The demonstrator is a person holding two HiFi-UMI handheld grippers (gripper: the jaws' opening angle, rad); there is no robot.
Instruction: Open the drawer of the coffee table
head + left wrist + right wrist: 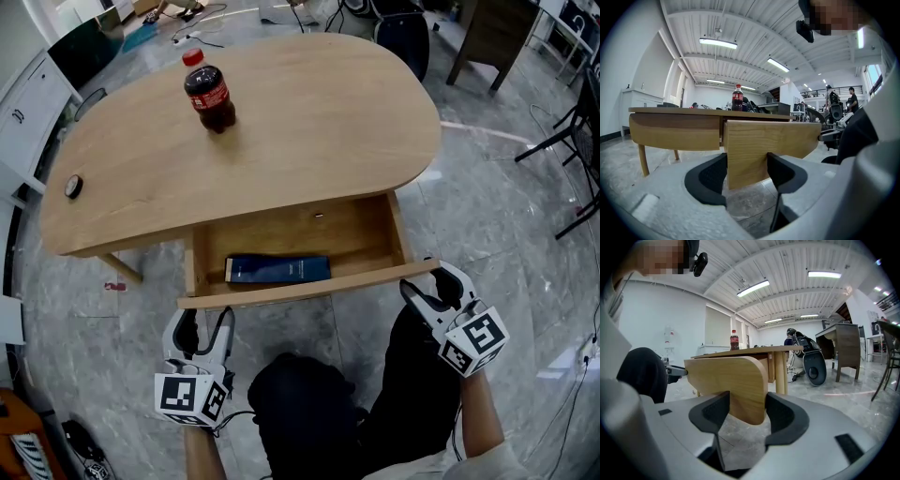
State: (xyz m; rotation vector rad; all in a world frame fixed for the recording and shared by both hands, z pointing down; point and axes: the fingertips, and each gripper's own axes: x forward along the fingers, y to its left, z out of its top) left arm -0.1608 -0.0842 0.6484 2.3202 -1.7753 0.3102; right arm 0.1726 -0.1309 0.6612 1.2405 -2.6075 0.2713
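Pale wood throughout: a low light-wood coffee desk [309, 131] with a rounded oval top, standing on a grey marbled floor [506, 216]. Carries a dark cola bottle with a red cap [208, 92], upright toward the far left, and a small round black object [73, 186] near the left edge, well apart from the bottle.

Under the near edge of the top, a shallow light-wood drawer [309, 286], drawn out toward the person and open to view from above. Holds a flat dark-blue box [277, 269], lying lengthwise just behind the front board, left of centre.

Left gripper [204, 323] low beside the left end of the drawer front, marker cube toward the person. Left gripper view: left gripper [746, 165] with jaws apart, clamped on nothing. Shows the lower left corner of the drawer front [768, 140] face-on in the gap between them. Contact with the board: not clear.

Right gripper [424, 278] at the right end of the drawer front. Right gripper view: right gripper [743, 408] with jaws likewise apart and holding nothing, the rounded right corner of the front board [731, 380] showing between them. Contact not clear there either.

Between the two grippers in the head view, the person's dark trousers [309, 403].
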